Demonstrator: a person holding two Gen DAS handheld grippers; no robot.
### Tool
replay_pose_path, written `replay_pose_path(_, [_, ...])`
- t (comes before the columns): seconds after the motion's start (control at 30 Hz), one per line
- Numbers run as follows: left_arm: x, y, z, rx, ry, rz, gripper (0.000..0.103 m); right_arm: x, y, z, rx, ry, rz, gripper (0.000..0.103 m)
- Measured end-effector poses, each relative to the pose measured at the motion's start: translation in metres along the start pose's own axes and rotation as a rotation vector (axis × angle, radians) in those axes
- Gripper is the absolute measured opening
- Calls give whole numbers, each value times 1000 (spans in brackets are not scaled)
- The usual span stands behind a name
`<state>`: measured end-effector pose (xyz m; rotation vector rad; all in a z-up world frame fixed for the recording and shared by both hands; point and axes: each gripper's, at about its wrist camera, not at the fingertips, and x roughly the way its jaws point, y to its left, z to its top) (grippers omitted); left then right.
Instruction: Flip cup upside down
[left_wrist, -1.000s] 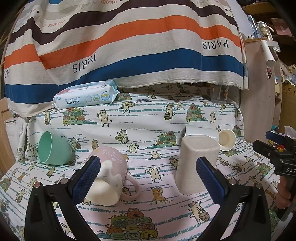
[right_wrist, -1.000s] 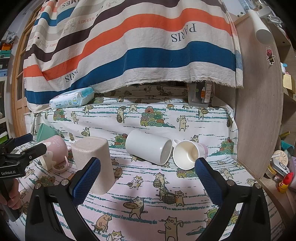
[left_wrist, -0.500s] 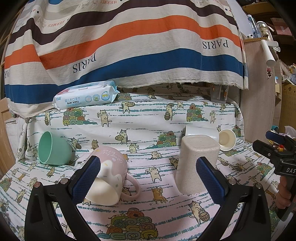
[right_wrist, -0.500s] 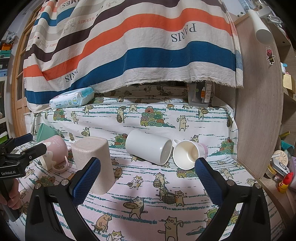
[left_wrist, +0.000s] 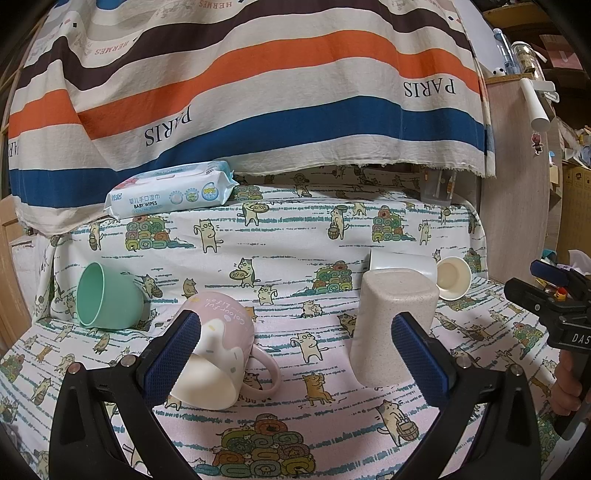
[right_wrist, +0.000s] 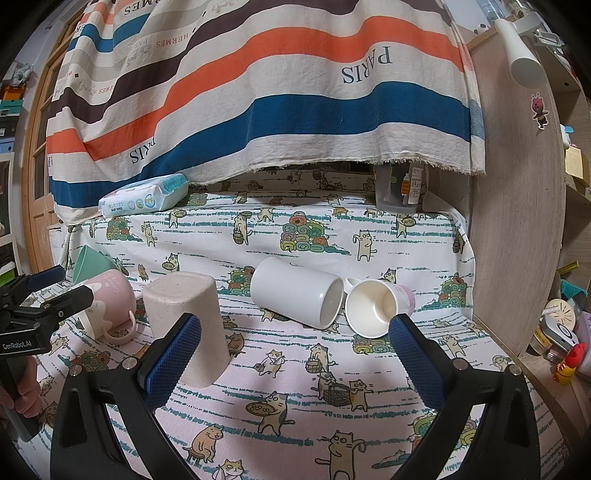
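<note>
1. Cups lie scattered over the cat-print cloth (right_wrist: 406, 236) that covers the bench: a beige cup (left_wrist: 393, 325) already stands mouth-down, while four others lie on their sides, so which one the task means next is a judgement.

2. The left gripper (left_wrist: 295, 354) has its fingers spread wide with nothing between them. The pink mug (left_wrist: 218, 350) lies just ahead of the left finger (left_wrist: 171, 356) and partly behind it, with its open mouth tipped toward the camera and its handle pointing in toward the gap (its long axis runs roughly along the fingers, not across them).

3. The green cup (left_wrist: 109, 295) lies farther out, past the left finger and well to its outer side, with its mouth facing outward to the left.

4. The right gripper (right_wrist: 295, 350) is equally wide and empty. The white mug (right_wrist: 297, 291) lies beyond the gap, slightly toward the left finger, with its axis slanting across the fingers and its mouth toward the right finger. The small cream cup (right_wrist: 376, 308) touches it or sits just beside it, right above the tip of the right finger (right_wrist: 415, 360), with its mouth facing the camera.

5. My reading is that the pink mug is nearest to any fingers, so the left hand is better placed; it would need to shift left to centre the mug in the gap.
</note>
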<state>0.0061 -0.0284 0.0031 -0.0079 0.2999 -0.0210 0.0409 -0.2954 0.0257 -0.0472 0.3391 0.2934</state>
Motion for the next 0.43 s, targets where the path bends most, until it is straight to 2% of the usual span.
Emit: replay_pose_path(0.43, [0,0,0,0,0,0,103,0,-1,0,0,0,0,102])
